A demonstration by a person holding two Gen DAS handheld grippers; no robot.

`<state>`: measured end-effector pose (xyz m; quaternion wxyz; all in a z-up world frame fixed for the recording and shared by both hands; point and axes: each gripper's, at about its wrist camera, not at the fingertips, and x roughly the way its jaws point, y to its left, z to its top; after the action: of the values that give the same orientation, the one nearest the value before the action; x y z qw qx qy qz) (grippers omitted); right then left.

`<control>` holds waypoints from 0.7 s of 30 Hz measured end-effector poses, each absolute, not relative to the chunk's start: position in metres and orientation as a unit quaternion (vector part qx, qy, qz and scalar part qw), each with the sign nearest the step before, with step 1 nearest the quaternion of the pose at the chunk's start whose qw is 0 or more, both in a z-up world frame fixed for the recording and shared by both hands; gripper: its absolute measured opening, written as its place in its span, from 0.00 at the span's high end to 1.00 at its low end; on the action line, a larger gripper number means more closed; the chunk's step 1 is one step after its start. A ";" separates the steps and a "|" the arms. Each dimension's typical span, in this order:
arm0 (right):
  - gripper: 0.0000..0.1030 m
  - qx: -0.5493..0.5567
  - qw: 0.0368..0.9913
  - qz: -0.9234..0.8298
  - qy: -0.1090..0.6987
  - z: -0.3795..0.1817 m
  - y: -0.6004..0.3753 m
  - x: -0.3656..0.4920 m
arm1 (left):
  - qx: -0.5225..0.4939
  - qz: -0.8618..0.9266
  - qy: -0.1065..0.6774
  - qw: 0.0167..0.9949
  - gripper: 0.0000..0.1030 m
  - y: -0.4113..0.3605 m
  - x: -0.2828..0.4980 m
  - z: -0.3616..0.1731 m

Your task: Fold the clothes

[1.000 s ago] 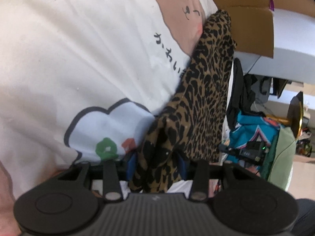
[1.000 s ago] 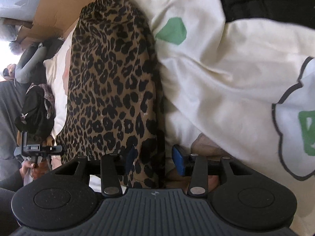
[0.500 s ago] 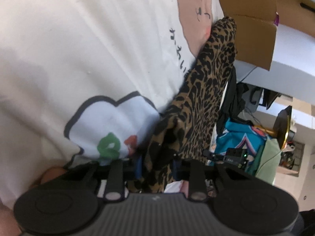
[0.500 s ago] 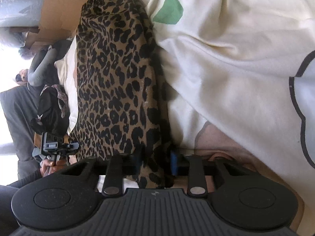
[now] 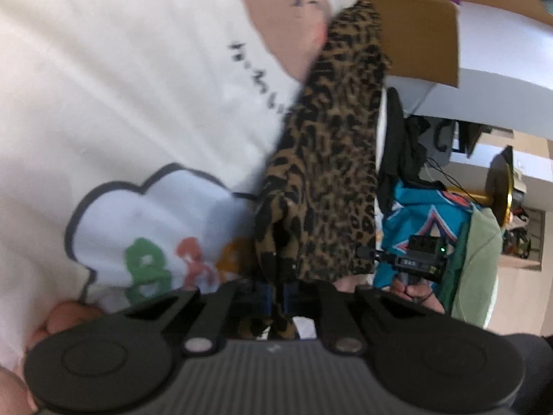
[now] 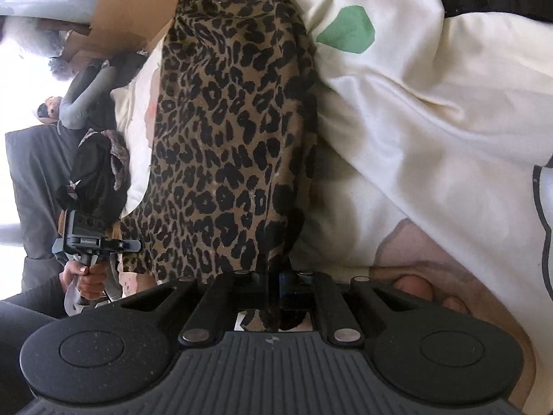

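A leopard-print garment [image 5: 331,159] lies in a long strip on a white printed cloth [image 5: 138,86] with a cloud drawing. My left gripper [image 5: 276,297] is closing its jaws, and its blue pads pinch the garment's near end. In the right wrist view the same garment [image 6: 228,138] runs away from me over the white cloth [image 6: 432,121]. My right gripper [image 6: 274,283] is closing too, with the fabric's near corner squeezed between its pads.
A cardboard box [image 5: 414,24] stands beyond the garment's far end. Beside the cloth hang a black garment [image 5: 397,145] and a teal one [image 5: 414,221]. In the right wrist view, a dark clothes heap [image 6: 100,173] and a grey sleeve [image 6: 86,97] sit on the left.
Both pairs of jaws have closed from wide apart onto the leopard fabric. The near end of the garment is now bunched between each pair of pads.
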<state>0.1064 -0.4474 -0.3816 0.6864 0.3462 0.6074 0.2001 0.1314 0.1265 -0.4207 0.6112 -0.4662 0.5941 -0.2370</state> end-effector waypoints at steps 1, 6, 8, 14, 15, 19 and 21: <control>0.98 0.347 0.687 0.202 0.606 -0.380 -0.447 0.106 | -0.466 -0.240 0.593 0.611 0.95 0.126 0.131 -0.417; 0.98 0.357 0.683 0.225 0.596 -0.369 -0.449 0.105 | -0.470 -0.250 0.584 0.612 0.95 0.124 0.127 -0.394; 0.98 0.359 0.680 0.234 0.595 -0.364 -0.451 0.104 | -0.467 -0.255 0.582 0.615 0.95 0.122 0.126 -0.384; 0.98 0.366 0.668 0.264 0.592 -0.343 -0.466 0.106 | -0.459 -0.267 0.581 0.618 0.95 0.128 0.118 -0.359; 0.98 0.366 0.666 0.268 0.592 -0.340 -0.467 0.106 | -0.458 -0.268 0.580 0.618 0.95 0.130 0.116 -0.355; 0.98 0.365 0.657 0.284 0.596 -0.329 -0.469 0.097 | -0.458 -0.268 0.583 0.616 0.95 0.135 0.104 -0.341; 0.98 0.367 0.649 0.287 0.601 -0.325 -0.470 0.091 | -0.457 -0.267 0.588 0.611 0.95 0.134 0.096 -0.335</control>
<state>0.0906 -0.4696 -0.3246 0.6494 0.3674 0.6009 0.2869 0.0962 0.1344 -0.3348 0.6110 -0.4574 0.5883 -0.2672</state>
